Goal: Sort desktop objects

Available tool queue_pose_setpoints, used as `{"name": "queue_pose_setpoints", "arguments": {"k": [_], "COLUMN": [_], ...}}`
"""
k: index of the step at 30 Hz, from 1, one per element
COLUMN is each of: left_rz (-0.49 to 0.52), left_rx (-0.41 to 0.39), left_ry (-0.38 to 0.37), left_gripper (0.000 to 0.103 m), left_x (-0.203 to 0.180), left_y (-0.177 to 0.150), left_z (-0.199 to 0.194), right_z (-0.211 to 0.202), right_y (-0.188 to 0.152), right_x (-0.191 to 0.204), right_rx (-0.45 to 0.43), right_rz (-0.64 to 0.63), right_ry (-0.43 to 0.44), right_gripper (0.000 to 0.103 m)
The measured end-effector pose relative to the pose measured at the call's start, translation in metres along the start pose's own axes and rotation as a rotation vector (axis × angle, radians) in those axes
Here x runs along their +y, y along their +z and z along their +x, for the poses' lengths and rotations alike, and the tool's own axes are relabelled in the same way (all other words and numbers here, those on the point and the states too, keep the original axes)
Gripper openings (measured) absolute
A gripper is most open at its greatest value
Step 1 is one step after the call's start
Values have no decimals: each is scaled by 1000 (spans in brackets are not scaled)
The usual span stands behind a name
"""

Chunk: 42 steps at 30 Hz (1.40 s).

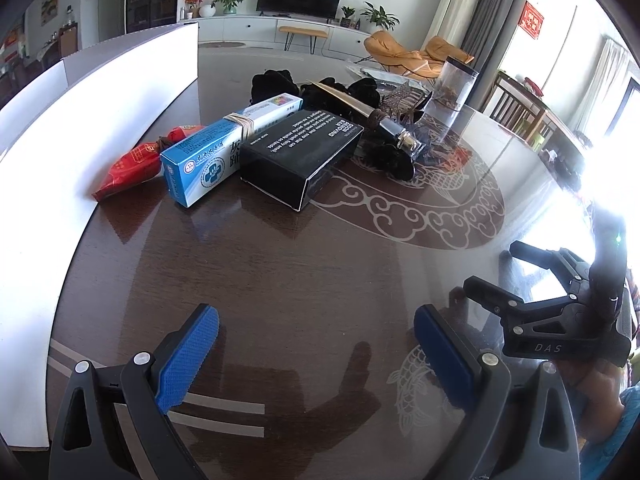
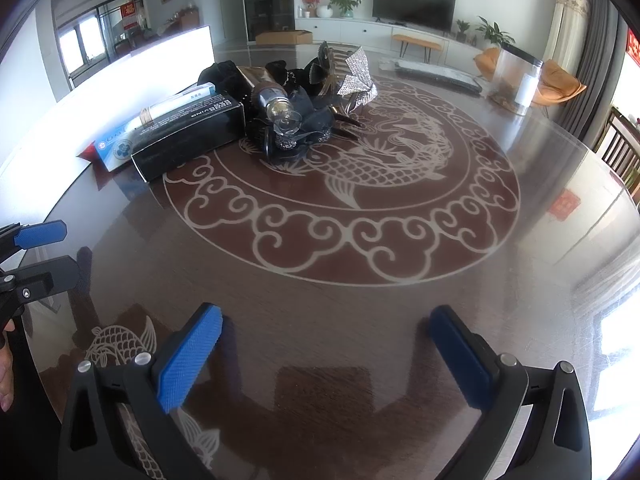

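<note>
Left gripper [image 1: 316, 344]: jaws spread wide, holding nothing, low over the glossy table [image 1: 320, 264].
Right gripper [image 2: 326, 350]: likewise released and empty, beside the left.
Objects to sort: clustered at the far side, well apart from both grippers; blue-and-white box [image 1: 208, 156] touching the black box [image 1: 300, 160], red packet [image 1: 132, 164] behind.
Tangle: bottle [image 2: 276, 106] lies across dark hair accessories [image 2: 316, 128], perhaps clips.
Risk: pulling one piece could drag neighbours; the bottle might roll.

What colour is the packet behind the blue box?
Red packet, clearest in the left wrist view.
</note>
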<state>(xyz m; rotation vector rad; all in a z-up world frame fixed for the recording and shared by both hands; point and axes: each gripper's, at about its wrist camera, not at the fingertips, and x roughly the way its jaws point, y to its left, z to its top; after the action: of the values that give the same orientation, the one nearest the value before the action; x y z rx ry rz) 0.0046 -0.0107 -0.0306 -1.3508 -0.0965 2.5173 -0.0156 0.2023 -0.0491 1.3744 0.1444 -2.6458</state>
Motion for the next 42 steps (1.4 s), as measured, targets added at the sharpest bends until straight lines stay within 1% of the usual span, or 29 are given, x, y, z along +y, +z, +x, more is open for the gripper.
{"name": "queue_pose_setpoints", "arguments": {"k": [5, 14, 18, 23, 26, 29, 33, 36, 37, 39, 42], "left_rz": [-8, 8, -44, -141, -158, -153, -137, -126, -125, -129, -139], "left_rx": [0, -7, -25, -34, -33, -31, -10, -3, -3, -1, 7], "left_ry": [3, 17, 33, 18, 29, 39, 45, 50, 51, 53, 54], "left_gripper": [100, 100, 100, 100, 100, 100, 100, 100, 100, 100, 100], "left_x": [1, -1, 12, 33, 37, 36, 33, 30, 30, 32, 33], "left_y": [0, -1, -2, -2, -3, -3, -3, -4, -4, -4, -4], "left_z": [2, 1, -4, -7, -6, -4, 1, 3, 4, 4, 6], "right_z": [0, 0, 0, 0, 1, 2, 13, 22, 25, 33, 50], "right_y": [0, 0, 0, 0, 0, 2, 20, 45, 54, 71, 94], "right_x": [0, 0, 0, 0, 0, 0, 1, -3, -3, -2, 2], "right_rx": [0, 0, 1, 1, 1, 9, 31, 25, 18, 11, 27], "right_rz": [0, 0, 1, 2, 2, -3, -41, -7, -7, -31, -74], "right_ry": [0, 1, 1, 1, 1, 8, 46, 107, 112, 89, 59], "right_gripper": [103, 103, 103, 103, 103, 103, 103, 103, 103, 103, 103]}}
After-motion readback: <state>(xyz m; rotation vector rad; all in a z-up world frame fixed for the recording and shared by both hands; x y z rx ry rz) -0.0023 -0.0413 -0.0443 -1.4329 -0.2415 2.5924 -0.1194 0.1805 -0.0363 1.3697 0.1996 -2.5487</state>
